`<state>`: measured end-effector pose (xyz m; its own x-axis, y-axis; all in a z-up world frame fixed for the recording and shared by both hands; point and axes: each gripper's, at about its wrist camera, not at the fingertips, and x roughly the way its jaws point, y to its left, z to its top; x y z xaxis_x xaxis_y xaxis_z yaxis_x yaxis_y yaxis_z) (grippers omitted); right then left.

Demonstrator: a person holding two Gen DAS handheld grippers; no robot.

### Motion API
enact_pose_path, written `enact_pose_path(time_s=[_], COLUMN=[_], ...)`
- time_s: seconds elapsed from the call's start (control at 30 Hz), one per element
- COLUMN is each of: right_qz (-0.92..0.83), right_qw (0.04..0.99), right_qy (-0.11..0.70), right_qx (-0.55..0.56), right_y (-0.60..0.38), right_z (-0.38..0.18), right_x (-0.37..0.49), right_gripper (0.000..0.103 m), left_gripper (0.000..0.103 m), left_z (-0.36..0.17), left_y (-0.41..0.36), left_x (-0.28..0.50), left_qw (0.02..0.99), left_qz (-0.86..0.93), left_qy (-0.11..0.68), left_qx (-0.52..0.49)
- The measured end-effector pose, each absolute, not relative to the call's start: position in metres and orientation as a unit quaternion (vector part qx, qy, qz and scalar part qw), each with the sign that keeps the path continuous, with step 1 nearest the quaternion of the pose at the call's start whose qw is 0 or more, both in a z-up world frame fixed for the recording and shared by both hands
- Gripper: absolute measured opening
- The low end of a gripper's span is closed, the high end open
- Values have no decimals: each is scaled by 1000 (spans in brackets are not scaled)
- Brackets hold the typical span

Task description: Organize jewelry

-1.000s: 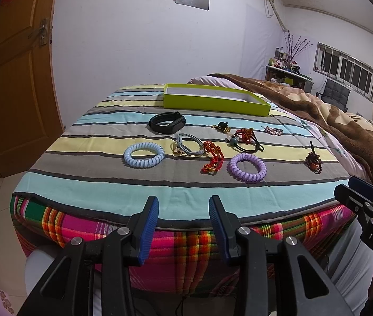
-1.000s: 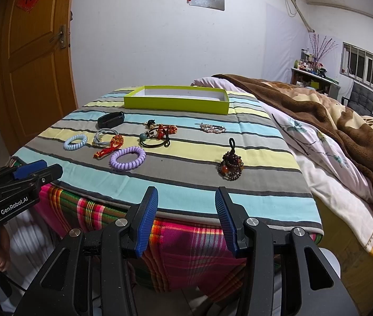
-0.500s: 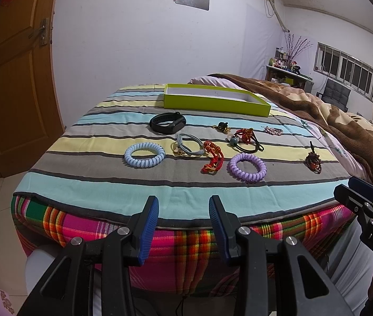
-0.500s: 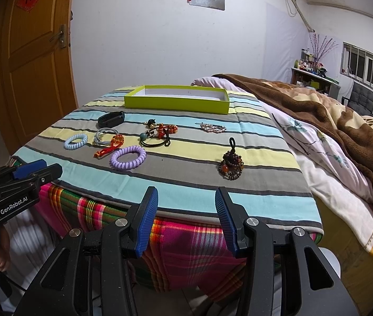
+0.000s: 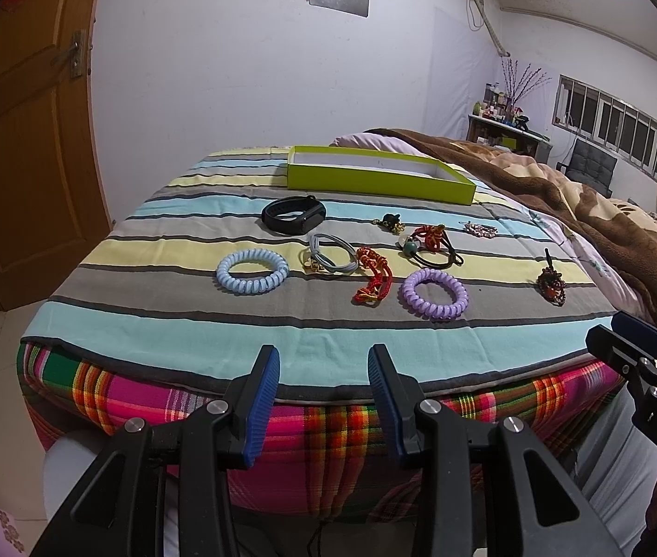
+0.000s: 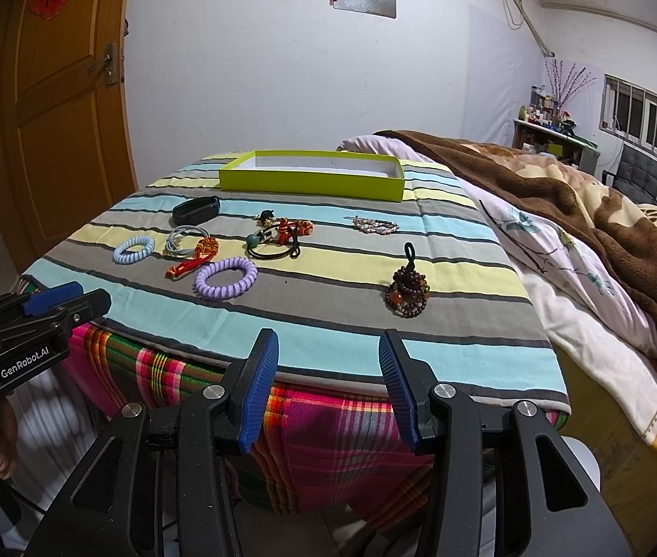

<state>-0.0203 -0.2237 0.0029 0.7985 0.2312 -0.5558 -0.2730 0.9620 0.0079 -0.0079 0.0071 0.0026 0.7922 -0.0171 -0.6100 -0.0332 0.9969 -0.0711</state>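
The jewelry lies scattered across the striped cloth (image 5: 152,325), none of it yet in the green tray (image 5: 377,181) that sits empty at the far side. Nearest to me are the purple coil band (image 5: 435,294) and the pale blue coil band (image 5: 252,271), with a red knotted cord (image 5: 372,278) between them and a grey looped bracelet (image 5: 331,255) just behind the cord. Farther back lie a black wristband (image 5: 293,214), a tangle of black elastic and red charm (image 5: 430,246), a small dark-and-gold charm (image 5: 391,223) and a beaded clip (image 5: 480,230); off to my right, well apart from the rest, is a beaded brown pendant (image 6: 406,290). All of this rests on the bed, whose plaid cover (image 5: 328,422) shows below the cloth and whose brown blanket (image 6: 583,204) is heaped to the right. My left fingers (image 5: 324,394) hover short of the near edge, spread wide with nothing between them; my right fingers (image 6: 328,385) do the same, parted and empty, lined up roughly toward the pendant. I judge the sorting has not begun and I am only choosing a first piece. The next move, I think, calls for reaching over the edge, lowering onto one item such as the purple coil or the pendant, pinching it without snagging the cloth, and carrying it to the tray.
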Motion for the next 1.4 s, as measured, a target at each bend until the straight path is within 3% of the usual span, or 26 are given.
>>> enact_pose_path(time_s=[0.73,1.4], right_qz=[119,113], right_qw=[939,905], right_qy=[321,410], right_qx=[-26,5], right_y=[-244,-260], right_z=[6,-16], right_x=[35,106], right_gripper=[46,46], left_gripper=[40,40], left_z=[6,-6], left_y=[31,75], left_x=[41,115], left_qw=[934,900], left_qz=[18,61], left_qy=[353,427], left_qx=[-51,-56])
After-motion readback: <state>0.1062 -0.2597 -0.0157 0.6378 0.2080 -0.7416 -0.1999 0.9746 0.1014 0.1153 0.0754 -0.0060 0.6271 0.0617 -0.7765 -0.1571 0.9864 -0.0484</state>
